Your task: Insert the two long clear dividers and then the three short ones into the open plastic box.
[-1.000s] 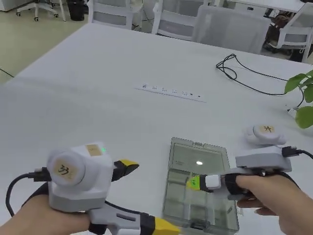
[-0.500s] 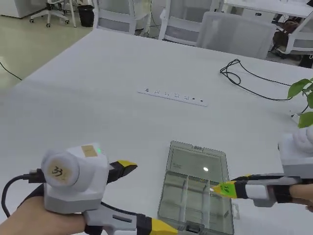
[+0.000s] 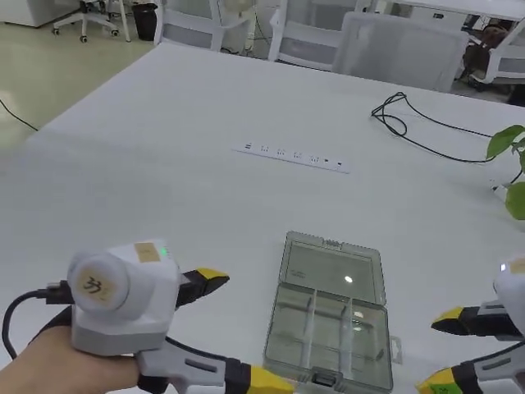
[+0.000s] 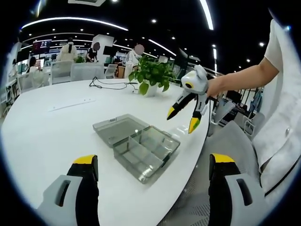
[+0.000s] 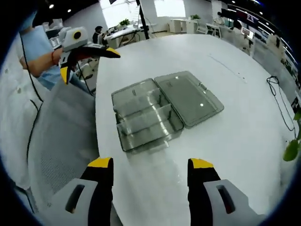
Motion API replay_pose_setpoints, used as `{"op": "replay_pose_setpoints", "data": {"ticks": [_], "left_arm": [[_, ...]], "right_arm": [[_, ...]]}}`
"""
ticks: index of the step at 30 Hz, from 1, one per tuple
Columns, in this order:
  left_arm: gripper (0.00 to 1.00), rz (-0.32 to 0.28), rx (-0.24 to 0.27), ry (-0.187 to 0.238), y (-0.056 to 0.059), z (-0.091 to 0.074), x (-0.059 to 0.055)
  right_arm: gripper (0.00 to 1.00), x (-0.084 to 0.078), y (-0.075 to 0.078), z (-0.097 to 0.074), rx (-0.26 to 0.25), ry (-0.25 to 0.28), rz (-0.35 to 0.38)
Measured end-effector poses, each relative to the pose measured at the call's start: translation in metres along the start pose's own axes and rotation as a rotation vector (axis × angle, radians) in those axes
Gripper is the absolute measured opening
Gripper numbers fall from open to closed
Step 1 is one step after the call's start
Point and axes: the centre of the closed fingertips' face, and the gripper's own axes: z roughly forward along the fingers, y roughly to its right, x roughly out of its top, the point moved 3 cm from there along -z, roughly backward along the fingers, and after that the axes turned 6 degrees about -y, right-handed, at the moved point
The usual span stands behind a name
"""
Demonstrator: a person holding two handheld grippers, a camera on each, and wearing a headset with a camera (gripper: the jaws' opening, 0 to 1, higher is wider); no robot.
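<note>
The box (image 3: 287, 330) lies between the two grippers, near the counter's (image 3: 164, 172) front edge. It is just ahead of the left gripper (image 3: 254, 332) and to its right, and to the left of the right gripper (image 3: 428, 353). Both grippers hover apart from it, jaws spread wide and holding nothing. The lid (image 3: 332, 267) is folded flat on the far side of the base. Two long dividers (image 3: 310, 327) stand upright in the base, running front to back; whether short ones sit across them I cannot tell.

Open counter stretches beyond the lid and to the left of the left gripper. Far ahead of both grippers a power strip (image 3: 291, 156) lies flat on the counter. A black cable (image 3: 410, 123) loops further off, ahead of the right gripper. A plant (image 3: 510, 152) stands beyond the right gripper toward the counter's right edge.

The counter is white and matte. Pale chairs (image 3: 394, 49) line its far edge. Behind them is an office with more desks, and ceiling light strips show in the left gripper view.
</note>
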Motion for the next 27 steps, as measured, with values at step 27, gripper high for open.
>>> {"op": "replay_pose_setpoints", "data": {"ticks": [27], "left_arm": [[1.00,-0.023,0.001,0.010,-0.006,-0.003,-0.002]], "right_arm": [[0.41,-0.047,0.034,0.046,-0.023,-0.285,-0.325]]}}
